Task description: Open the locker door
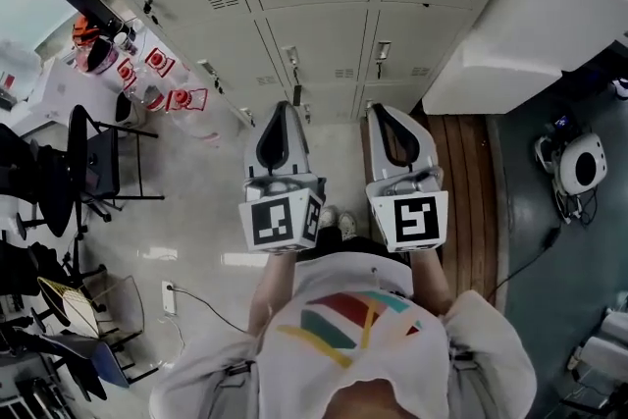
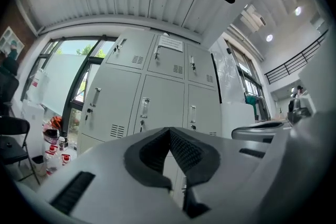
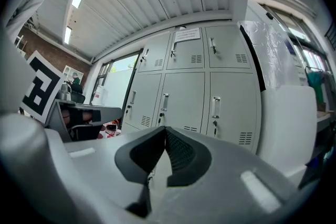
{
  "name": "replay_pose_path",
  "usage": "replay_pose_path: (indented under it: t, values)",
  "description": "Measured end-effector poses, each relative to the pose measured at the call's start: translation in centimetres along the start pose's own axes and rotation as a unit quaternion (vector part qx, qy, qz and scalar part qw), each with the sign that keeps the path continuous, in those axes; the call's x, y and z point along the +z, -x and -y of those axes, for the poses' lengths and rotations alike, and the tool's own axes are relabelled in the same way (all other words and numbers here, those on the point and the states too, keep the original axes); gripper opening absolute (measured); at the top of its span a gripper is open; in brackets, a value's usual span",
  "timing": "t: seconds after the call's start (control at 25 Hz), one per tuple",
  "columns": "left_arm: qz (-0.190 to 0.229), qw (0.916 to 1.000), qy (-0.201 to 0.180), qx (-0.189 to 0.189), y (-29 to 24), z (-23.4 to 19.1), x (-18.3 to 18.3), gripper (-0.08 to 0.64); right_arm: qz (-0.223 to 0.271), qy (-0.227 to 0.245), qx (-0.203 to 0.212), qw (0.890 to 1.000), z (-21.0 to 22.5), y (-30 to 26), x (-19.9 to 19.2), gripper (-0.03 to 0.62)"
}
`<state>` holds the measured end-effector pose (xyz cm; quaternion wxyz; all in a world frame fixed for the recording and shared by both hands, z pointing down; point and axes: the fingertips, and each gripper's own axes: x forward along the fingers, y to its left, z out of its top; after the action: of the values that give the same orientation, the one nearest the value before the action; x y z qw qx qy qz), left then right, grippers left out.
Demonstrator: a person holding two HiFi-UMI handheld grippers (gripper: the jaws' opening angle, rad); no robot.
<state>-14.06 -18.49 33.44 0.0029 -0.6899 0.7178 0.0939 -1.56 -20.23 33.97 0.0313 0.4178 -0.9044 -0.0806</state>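
A bank of grey lockers (image 1: 324,5) stands ahead, three columns wide, with every door closed. Each door has a small metal handle, such as the handle (image 1: 290,62) on the middle door. My left gripper (image 1: 285,105) and right gripper (image 1: 385,110) are held side by side in front of the person, pointing at the lockers and well short of them. In the left gripper view the left gripper (image 2: 169,129) has its dark pads together with nothing between them, and the lockers (image 2: 157,102) are beyond. In the right gripper view the right gripper (image 3: 166,128) is likewise shut and empty before the lockers (image 3: 184,92).
A large white cabinet (image 1: 530,15) stands against the lockers on the right, above a wooden platform (image 1: 471,182). Black chairs (image 1: 88,162) and red-and-white bottles (image 1: 157,78) are on the left. A white round device (image 1: 581,164) and cables lie on the floor at right.
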Motion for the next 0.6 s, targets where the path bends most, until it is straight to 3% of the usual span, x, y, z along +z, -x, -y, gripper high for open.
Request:
replay_pose_path:
  t: [0.44,0.56,0.6]
  values:
    - [0.024,0.9971,0.004,-0.072,-5.4,2.5,2.2,0.015,0.006,0.002,-0.038,0.999,2.4,-3.0,1.2,0.005]
    - [0.02,0.9954,-0.002,-0.094,-6.6,3.3,2.1,0.015,0.003,-0.013,-0.026,1.0,2.9,-4.2,1.1,0.008]
    - [0.019,0.9946,-0.004,-0.101,-7.0,3.6,2.0,0.015,0.004,-0.014,-0.017,1.0,3.2,-4.8,1.2,0.04]
